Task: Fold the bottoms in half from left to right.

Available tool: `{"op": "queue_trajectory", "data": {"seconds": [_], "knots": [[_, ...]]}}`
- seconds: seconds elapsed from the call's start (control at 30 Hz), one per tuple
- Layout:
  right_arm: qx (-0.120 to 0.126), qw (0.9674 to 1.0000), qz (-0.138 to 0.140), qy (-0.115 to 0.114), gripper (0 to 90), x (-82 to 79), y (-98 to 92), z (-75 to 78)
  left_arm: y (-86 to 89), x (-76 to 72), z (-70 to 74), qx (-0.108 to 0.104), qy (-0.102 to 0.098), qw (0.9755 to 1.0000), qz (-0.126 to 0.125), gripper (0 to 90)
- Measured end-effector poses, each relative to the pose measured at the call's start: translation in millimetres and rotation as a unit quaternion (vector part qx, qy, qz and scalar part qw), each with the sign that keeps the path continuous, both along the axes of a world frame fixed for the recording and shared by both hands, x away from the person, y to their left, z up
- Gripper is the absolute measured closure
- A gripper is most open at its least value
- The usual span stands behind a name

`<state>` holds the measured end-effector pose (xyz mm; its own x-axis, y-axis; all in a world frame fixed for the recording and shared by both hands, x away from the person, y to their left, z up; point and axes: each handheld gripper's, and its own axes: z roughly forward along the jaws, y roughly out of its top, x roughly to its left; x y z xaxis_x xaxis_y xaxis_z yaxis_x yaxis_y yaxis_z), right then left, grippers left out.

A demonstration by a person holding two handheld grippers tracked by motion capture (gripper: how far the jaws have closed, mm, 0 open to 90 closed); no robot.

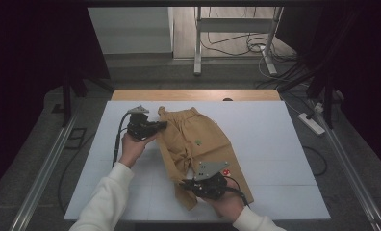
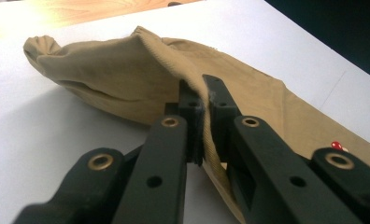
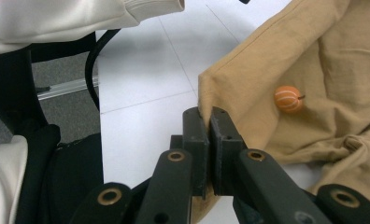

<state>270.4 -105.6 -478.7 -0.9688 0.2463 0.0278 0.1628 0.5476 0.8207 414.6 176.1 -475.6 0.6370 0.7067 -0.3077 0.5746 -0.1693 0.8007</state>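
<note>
The tan trousers (image 1: pixel 198 144) lie crumpled on the white surface (image 1: pixel 275 144), waistband toward the far edge. The left tongs (image 2: pixel 204 100) are clamped on a ribbed fold of cloth near the waistband; the fold hides the inner pad faces. The right tongs (image 3: pixel 209 123) are clamped on a hem corner at the near leg. In the high view the right tongs (image 1: pixel 186 184) sit partly under their grey plate. An orange print (image 3: pixel 288 98) shows on the cloth; its detail is unclear.
</note>
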Motion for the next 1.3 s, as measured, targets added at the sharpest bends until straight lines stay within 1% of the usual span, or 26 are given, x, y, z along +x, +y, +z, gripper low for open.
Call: {"op": "queue_trajectory", "data": {"seconds": [0.4,0.6,1.03,1.3], "knots": [[-0.002,0.9999,-0.012,0.001,86.3,0.2,-14.9,-0.9,-8.7,-1.5,1.0,0.003,-0.009,0.9999,-0.005,86.1],[-0.001,0.9998,-0.021,0.0,86.3,1.6,-23.4,-0.3,-11.0,-2.0,1.6,0.001,-0.011,0.9999,-0.007,86.0],[0.001,0.9992,-0.041,0.0,86.3,0.0,-46.2,2.7,-28.1,-1.4,3.8,-0.002,-0.019,0.9996,-0.02,86.0],[0.003,0.9989,-0.048,-0.002,86.3,-3.1,-54.5,4.0,-35.7,-1.0,4.5,-0.001,-0.023,0.9993,-0.028,86.0]]}}
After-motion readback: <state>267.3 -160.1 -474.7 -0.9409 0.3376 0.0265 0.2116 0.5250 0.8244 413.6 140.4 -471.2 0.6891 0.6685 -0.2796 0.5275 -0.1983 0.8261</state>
